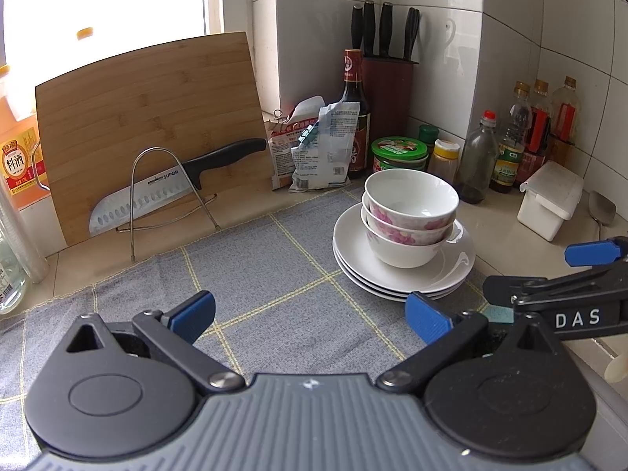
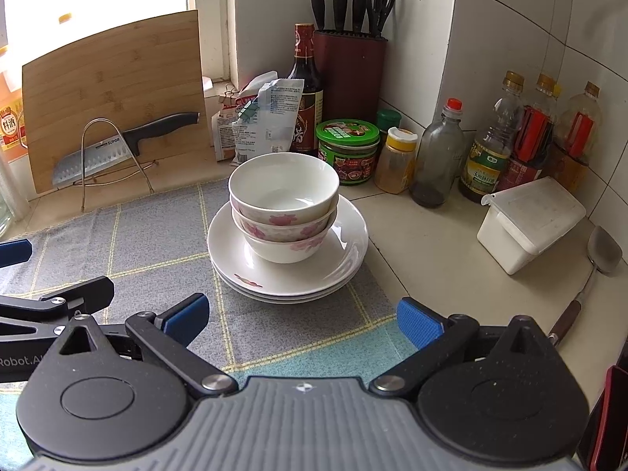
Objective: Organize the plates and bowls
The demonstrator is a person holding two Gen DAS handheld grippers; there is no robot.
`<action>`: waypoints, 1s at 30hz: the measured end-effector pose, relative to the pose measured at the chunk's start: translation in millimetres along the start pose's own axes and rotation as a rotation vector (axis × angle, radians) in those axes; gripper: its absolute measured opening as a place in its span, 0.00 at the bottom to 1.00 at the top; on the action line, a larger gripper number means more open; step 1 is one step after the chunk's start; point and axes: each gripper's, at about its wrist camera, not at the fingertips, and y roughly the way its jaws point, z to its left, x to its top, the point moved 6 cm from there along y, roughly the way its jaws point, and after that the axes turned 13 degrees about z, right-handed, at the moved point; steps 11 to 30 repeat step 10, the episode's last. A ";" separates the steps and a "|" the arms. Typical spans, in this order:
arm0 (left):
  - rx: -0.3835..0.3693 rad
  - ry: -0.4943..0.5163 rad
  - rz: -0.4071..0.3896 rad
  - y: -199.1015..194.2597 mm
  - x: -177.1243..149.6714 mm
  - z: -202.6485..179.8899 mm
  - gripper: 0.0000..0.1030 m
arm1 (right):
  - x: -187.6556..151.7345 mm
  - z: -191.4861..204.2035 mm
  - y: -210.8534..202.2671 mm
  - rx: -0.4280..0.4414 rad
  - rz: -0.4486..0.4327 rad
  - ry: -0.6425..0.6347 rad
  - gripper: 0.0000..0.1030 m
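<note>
White bowls (image 2: pixel 283 204) stacked on plates (image 2: pixel 337 271), ahead of both spread claws.

so there's three bowls (image 2: pixel 283 207) nested together, sitting on three stacked plates (image 2: pixel 288 271). one chopping knife (image 2: pixel 117 145), one cutting board (image 2: pixel 114 90), three knives plus scissors in the block (image 2: pixel 349 74), and two wide-open grippers, left gripper (image 1: pixel 310 314) and right gripper (image 2: pixel 302 316).
</note>
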 end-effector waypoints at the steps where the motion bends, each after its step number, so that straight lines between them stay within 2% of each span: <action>1: 0.000 0.000 0.000 -0.1 0.0 0.1 0.99 | 0.0 0.0 0.0 0.000 0.001 0.000 1.00; 30: -0.008 0.008 -0.001 -0.8 0.2 -2.3 0.99 | -0.5 -1.0 -2.2 -0.006 0.000 -0.001 1.00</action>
